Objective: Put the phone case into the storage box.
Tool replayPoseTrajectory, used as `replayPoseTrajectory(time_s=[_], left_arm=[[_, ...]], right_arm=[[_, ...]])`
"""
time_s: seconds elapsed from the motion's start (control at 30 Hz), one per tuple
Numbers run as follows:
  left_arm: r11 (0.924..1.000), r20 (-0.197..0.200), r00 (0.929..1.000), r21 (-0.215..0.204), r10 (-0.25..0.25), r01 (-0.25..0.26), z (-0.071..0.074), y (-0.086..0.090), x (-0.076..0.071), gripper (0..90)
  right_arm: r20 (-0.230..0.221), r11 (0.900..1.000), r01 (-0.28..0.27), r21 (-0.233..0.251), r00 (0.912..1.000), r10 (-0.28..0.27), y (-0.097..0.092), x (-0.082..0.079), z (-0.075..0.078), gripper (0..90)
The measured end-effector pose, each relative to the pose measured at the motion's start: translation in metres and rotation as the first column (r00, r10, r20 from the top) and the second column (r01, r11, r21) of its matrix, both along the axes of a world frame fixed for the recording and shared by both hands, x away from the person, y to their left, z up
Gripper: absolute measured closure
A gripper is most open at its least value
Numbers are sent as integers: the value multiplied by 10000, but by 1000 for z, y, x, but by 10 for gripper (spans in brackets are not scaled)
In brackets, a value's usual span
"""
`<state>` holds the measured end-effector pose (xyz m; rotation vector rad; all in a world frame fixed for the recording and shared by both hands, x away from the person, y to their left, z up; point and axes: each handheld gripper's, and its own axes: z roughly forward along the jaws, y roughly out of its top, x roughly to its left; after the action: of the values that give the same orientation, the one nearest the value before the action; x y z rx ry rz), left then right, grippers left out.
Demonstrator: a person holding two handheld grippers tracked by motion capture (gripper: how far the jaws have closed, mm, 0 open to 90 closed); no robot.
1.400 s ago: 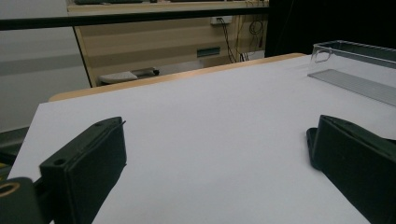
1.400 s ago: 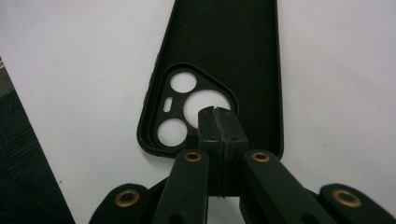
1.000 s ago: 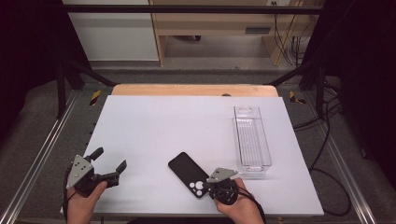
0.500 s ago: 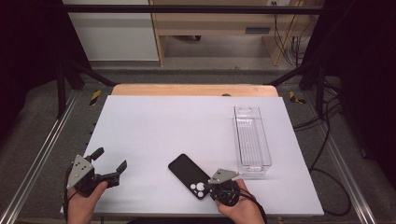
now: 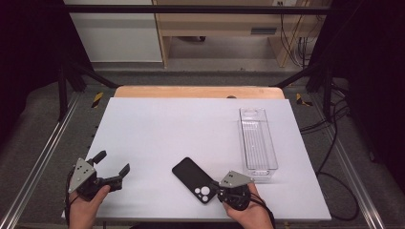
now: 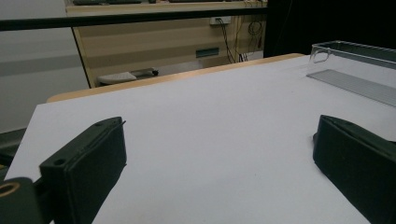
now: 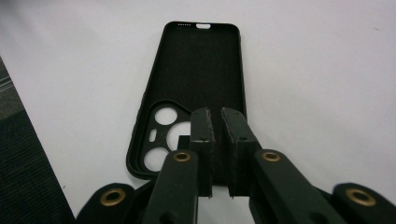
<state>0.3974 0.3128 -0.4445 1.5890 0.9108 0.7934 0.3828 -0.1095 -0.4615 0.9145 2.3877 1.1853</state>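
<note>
**A:** Anything different from a moment ago?

**B:** Hardly. The right gripper (image 5: 219, 190) sits where it was, at the camera-cutout end of the black phone case (image 5: 193, 179), and the case has not shifted on the white table (image 5: 181, 129). The left gripper (image 5: 112, 163) holds its place near the front left corner too.

**A:** So what does that mean for the job?

**B:** I'd read it as a pause at the point of pick-up: the hand has arrived, and the case is not lifted yet.

**A:** How do the claws stand?

**B:** In the right gripper view the jaws are drawn together with only a thin slit between them, tips over the cutouts of the case (image 7: 201, 70). I see nothing between them. The left gripper's jaws are wide apart over bare table, well clear of the case.

**A:** And the case itself?

**B:** It lies flat, inside up, near the front edge, with the clear plastic tray (image 5: 274, 152) to its right and apart from it.

**A:** Any brand or lettering?

**B:** None that I can read on the case or the tray
</note>
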Motion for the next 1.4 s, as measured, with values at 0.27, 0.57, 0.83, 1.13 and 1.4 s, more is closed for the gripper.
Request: replayPoseTrajectory(time_s=[0.27,0.57,0.83,1.13,1.4], left_arm=[[10000,19,10000,-2,0,0,0,0,0,27],[10000,40,10000,20,-21,21,0,0,0,27],[10000,95,10000,29,1,-1,1,1,-1,27],[10000,91,9999,67,-43,42,1,0,0,27],[9999,111,9999,94,-70,69,1,-1,0,27]], right_arm=[[3,9993,115,364,9999,-116,7,0,-1,409],[-298,9984,347,449,9990,-334,14,3,-3,110],[-551,9996,271,63,9981,-267,18,4,-8,74],[-705,9998,179,-61,9973,-183,22,6,-12,72],[-785,9999,138,-100,9968,-146,24,8,-14,72]])
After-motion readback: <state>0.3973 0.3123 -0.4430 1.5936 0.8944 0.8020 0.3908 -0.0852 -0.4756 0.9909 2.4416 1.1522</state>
